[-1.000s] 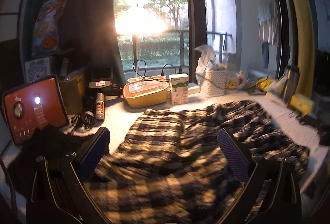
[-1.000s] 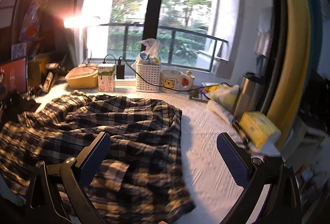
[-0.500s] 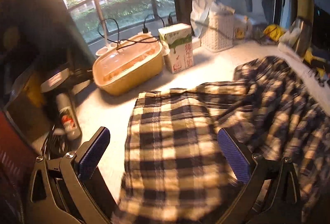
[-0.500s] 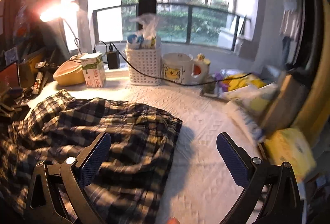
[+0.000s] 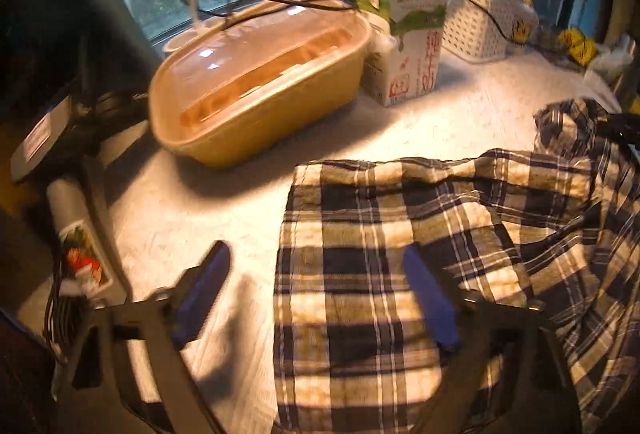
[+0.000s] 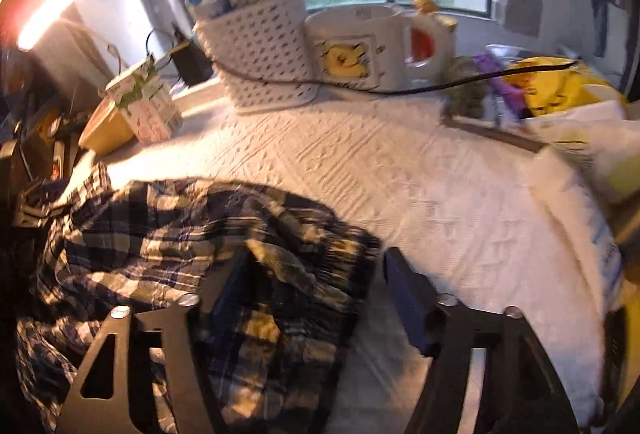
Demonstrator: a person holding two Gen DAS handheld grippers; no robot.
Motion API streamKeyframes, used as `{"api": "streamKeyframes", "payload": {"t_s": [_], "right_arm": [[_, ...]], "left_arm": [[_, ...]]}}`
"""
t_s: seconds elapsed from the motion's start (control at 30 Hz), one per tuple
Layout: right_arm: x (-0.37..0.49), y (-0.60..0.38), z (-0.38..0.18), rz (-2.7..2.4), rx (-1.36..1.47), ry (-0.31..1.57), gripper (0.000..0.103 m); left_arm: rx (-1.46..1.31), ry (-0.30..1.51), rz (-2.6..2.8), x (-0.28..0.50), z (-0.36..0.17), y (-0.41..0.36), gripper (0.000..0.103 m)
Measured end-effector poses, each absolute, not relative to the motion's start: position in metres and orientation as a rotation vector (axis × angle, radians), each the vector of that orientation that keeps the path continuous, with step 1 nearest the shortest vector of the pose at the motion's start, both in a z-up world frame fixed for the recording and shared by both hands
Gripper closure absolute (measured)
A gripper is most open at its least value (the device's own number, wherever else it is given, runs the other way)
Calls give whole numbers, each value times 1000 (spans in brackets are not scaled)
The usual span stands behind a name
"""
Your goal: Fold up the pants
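A: Left hand-held gripper (image 5: 316, 294) gapes over the pants (image 5: 384, 274) hem, holding nothing. Right hand-held gripper (image 6: 316, 290) half-open astride the bunched end.

B: Pants sprawl mid-desk (image 5: 208, 210). Pinch both layers squarely; tub (image 5: 260, 74) beyond.

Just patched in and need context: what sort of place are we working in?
Likely a home, at a cluttered table by a window: plaid pants on a white cloth, a milk carton, a cartoon mug.
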State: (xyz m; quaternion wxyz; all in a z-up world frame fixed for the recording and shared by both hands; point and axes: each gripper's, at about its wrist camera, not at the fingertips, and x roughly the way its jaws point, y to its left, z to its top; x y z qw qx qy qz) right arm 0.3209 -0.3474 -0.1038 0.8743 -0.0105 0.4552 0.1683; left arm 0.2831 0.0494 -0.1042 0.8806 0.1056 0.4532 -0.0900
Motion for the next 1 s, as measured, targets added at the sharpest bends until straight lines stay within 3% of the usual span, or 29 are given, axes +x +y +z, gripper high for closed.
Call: {"api": "streamKeyframes", "payload": {"t_s": [0.03,0.13,0.27,0.53,0.77,0.8,0.9,0.97,1.0], "right_arm": [[322,-344,-106,351,-46,945,42],[322,-332,-108,380,-103,923,72],[315,-323,-100,351,-176,850,83],[327,-355,-42,153,-218,675,84],[367,-391,-32,50,-219,693,83],[374,-395,-40,63,-195,726,82],[378,-395,-61,95,-171,784,63],[370,-397,-62,129,-146,785,14],[363,-398,-59,135,-135,770,9]], "left_arm": [[232,941,-188,285,-106,47,51],[197,935,-228,286,-109,46,93],[126,897,-238,278,-94,53,100],[45,698,-115,265,-36,72,100],[70,776,19,284,-66,76,100],[52,784,7,279,-70,76,100],[19,773,-32,259,-68,78,100],[-13,768,-66,240,-62,79,99],[-34,764,-92,228,-59,81,98]]}}
